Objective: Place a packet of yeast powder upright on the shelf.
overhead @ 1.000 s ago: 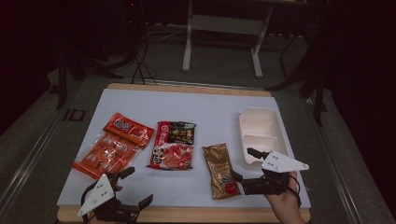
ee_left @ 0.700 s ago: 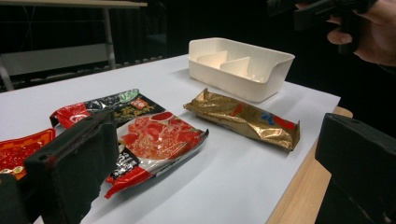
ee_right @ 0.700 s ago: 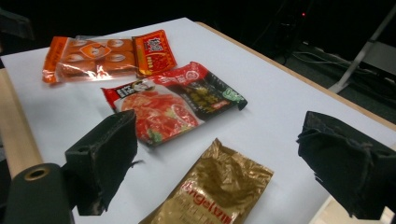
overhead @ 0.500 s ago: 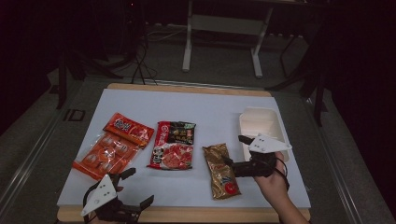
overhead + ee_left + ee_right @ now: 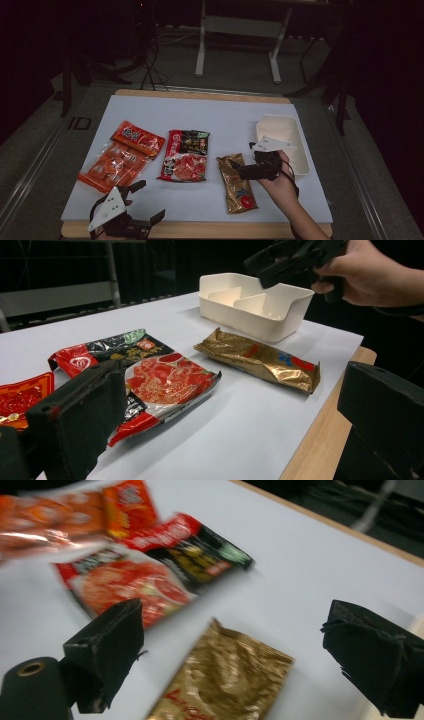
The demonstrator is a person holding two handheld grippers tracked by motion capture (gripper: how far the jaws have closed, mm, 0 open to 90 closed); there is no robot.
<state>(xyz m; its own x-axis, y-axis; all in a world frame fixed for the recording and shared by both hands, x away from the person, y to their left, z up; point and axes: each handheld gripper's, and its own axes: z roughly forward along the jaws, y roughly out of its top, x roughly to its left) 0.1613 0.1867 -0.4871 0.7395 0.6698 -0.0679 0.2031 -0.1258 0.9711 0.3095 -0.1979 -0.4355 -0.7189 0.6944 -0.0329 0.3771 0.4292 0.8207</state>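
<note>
My left gripper (image 5: 145, 202) sits at the bottom left of the high view, at the near wooden edge of the table (image 5: 210, 229), its jaws spread wide with nothing between them. In the left gripper view the same two black jaws stand far apart at the lower corners, idle.

Farther in, right of centre in the high view, my right gripper (image 5: 239, 167) hangs over the upper end of the gold packet (image 5: 238, 184), which lies flat on the white sheet between the red and black packet (image 5: 185, 155) and the white tray (image 5: 292, 150). In the right gripper view my jaws are wide apart, and the gold packet (image 5: 227, 679) fills the lower middle of the frame between them, not yet touched as far as I can tell.

My worry: the foil looks slick and lies flat, so if I close too high my tips may skid off its crimped end, or only pinch a wrinkle that slips free on the lift. The right gripper view is blurred, so my aim may be off.

Beyond, at the left of the high view, the orange packet (image 5: 120, 156) lies well clear. The tray sits just past my hand (image 5: 280, 182), and a careless swing could knock its rim.
</note>
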